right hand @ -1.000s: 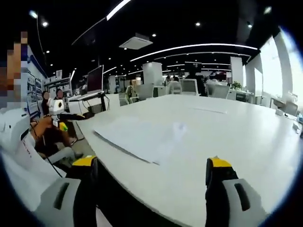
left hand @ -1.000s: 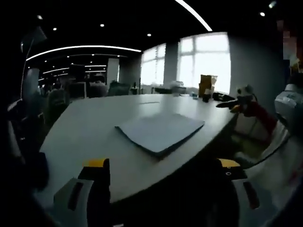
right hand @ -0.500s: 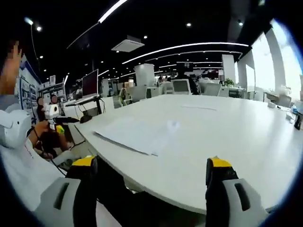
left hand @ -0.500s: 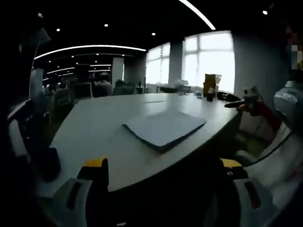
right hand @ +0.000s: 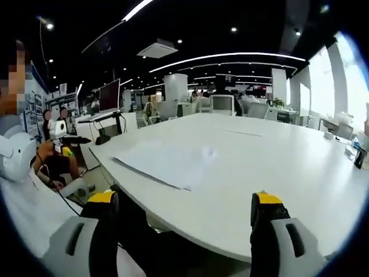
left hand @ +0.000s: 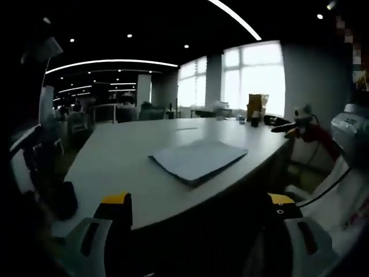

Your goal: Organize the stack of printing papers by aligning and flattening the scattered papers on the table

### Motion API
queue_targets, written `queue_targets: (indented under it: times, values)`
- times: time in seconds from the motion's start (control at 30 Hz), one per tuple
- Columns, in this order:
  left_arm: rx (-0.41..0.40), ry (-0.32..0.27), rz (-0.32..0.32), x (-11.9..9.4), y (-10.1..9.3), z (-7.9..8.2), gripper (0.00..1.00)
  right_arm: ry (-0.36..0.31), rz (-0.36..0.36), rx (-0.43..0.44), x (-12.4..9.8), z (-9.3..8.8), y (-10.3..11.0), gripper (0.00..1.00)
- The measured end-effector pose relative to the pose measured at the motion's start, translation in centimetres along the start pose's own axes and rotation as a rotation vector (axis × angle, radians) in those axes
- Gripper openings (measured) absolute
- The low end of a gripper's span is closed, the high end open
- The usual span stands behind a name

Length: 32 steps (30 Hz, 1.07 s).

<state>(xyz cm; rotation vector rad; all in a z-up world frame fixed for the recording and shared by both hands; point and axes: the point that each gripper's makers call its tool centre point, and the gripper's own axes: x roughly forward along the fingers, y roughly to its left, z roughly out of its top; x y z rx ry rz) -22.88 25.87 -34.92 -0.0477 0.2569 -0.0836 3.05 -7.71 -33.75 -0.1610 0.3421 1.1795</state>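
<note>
A flat stack of white printing papers (left hand: 199,159) lies near the edge of a large pale table (left hand: 127,156); in the right gripper view the same stack (right hand: 167,160) rests on the table (right hand: 277,167) close to its near corner. My left gripper (left hand: 199,210) is open, off the table's edge and short of the stack, nothing between its yellow-tipped jaws. My right gripper (right hand: 183,208) is open too, held below and in front of the table edge, apart from the papers.
A person in white (right hand: 20,173) stands at the left of the right gripper view. The other gripper (left hand: 351,130) shows at the right of the left gripper view. A brown box (left hand: 253,107) and small items sit on the table's far side. Office desks and monitors (right hand: 109,98) lie beyond.
Both views have drawn back a little from the table, so the stack looks slightly farther and lower. The papers themselves have not moved, and both grippers stay open.
</note>
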Motion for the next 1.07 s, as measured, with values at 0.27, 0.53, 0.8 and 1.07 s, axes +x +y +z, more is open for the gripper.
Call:
queue_targets:
  times: [0.27,0.53,0.8,1.07]
  values:
    - [0.019,0.003,0.011,0.0,-0.3,0.4,0.97,0.005,-0.028,0.010,-0.6,-0.1,-0.6,0.90]
    - [0.013,0.018,0.017,0.1,0.3,0.0,0.97,0.020,-0.021,0.004,-0.8,-0.4,-0.3,0.90]
    - [0.023,0.023,0.030,-0.2,0.5,0.1,0.97,0.025,-0.058,0.002,-2.0,-0.7,-1.3,0.90]
    - [0.041,0.034,0.045,-0.5,0.8,0.1,0.97,0.030,-0.072,0.021,-2.2,-1.2,-1.6,0.90]
